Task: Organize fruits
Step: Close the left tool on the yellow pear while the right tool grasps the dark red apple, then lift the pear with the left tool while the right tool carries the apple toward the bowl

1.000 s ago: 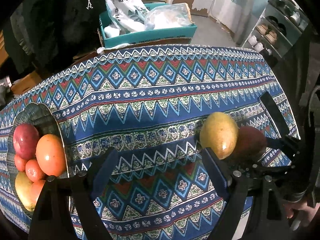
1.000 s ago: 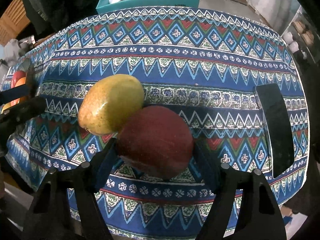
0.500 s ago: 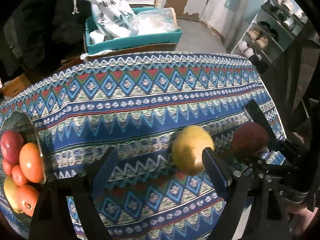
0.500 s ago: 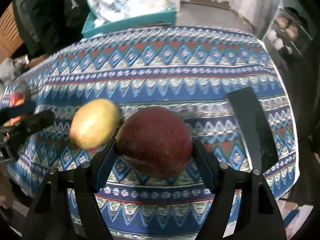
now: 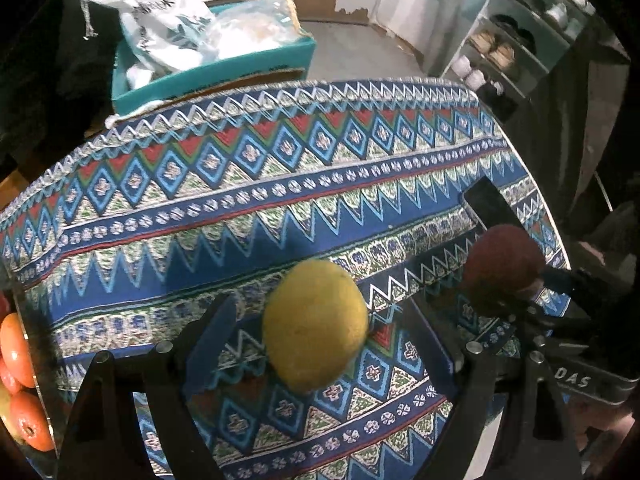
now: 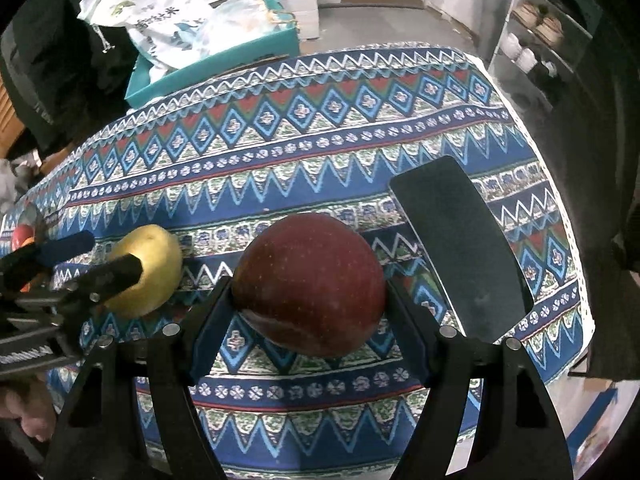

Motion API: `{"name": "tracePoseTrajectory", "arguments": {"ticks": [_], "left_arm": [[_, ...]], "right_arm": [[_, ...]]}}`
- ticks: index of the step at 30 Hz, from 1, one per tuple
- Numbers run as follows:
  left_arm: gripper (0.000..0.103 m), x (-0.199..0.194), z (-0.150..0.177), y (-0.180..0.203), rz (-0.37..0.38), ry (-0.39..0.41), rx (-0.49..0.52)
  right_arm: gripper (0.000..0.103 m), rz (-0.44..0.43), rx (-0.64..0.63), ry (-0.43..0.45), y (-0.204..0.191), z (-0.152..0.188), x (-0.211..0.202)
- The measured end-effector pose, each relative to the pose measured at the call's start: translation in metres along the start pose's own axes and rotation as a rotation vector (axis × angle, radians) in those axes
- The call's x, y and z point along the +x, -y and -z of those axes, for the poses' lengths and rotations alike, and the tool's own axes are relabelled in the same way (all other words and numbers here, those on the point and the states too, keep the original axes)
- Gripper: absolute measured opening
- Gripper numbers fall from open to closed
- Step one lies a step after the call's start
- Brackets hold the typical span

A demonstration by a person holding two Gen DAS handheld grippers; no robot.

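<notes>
White sack [image 6: 160,20] – print unreadable; "DAS" on right claw [image 5: 500,276].

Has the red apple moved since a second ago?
Yes. In the right wrist view the red apple, clamped in the right tongs, has parted from the yellow fruit it touched, toward the black slab.

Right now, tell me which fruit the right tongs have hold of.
The dark red apple, pinched between the right tongs. The yellow fruit sits loose between the open left tongs, and the rest are in the bowl.
</notes>
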State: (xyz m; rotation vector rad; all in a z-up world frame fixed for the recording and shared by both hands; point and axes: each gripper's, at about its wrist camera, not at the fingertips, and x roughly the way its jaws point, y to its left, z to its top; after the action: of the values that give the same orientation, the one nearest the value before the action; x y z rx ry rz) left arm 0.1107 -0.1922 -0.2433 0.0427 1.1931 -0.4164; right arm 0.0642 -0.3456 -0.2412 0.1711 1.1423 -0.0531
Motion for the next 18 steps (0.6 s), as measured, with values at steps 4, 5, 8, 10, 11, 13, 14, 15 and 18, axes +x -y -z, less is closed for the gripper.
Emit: {"name": "tracePoseTrajectory", "arguments": {"ticks": [4, 5, 8, 10, 11, 13, 14, 15, 18], "left_arm": [[0.087, 0.014, 0.003, 0.006, -0.009, -0.027, 0.014], [0.087, 0.018, 0.004, 0.007, -0.017, -0.035, 0.018], [0.087, 0.025, 0.006, 0.005, -0.021, -0.051, 0.011], [0.086, 0.030, 0.009, 0.002, -0.021, -0.065, -0.007], [0.084, 0.031, 0.010, 0.002, -0.019, -0.068, -0.011], [0.076, 0.035, 0.012, -0.001, -0.018, -0.078, -0.020], [0.071, 0.037, 0.012, -0.002, -0.019, -0.086, -0.022], [0.069, 0.038, 0.013, -0.003, -0.018, -0.090, -0.024], [0.067, 0.039, 0.015, -0.007, 0.012, -0.090, -0.038]], "right_arm": [[0.075, -0.003, 0.020, -0.005, 0.007, 0.001, 0.002], [0.075, -0.004, 0.023, -0.006, 0.009, 0.001, 0.002], [0.075, -0.008, 0.028, -0.009, 0.011, 0.002, 0.003], [0.075, -0.011, 0.030, -0.012, 0.012, 0.002, 0.004], [0.075, -0.012, 0.031, -0.013, 0.012, 0.002, 0.004], [0.075, -0.015, 0.030, -0.014, 0.012, 0.003, 0.004], [0.075, -0.016, 0.029, -0.014, 0.012, 0.003, 0.004], [0.075, -0.017, 0.028, -0.014, 0.011, 0.002, 0.005], [0.075, -0.020, 0.026, -0.014, 0.010, 0.002, 0.004]]}}
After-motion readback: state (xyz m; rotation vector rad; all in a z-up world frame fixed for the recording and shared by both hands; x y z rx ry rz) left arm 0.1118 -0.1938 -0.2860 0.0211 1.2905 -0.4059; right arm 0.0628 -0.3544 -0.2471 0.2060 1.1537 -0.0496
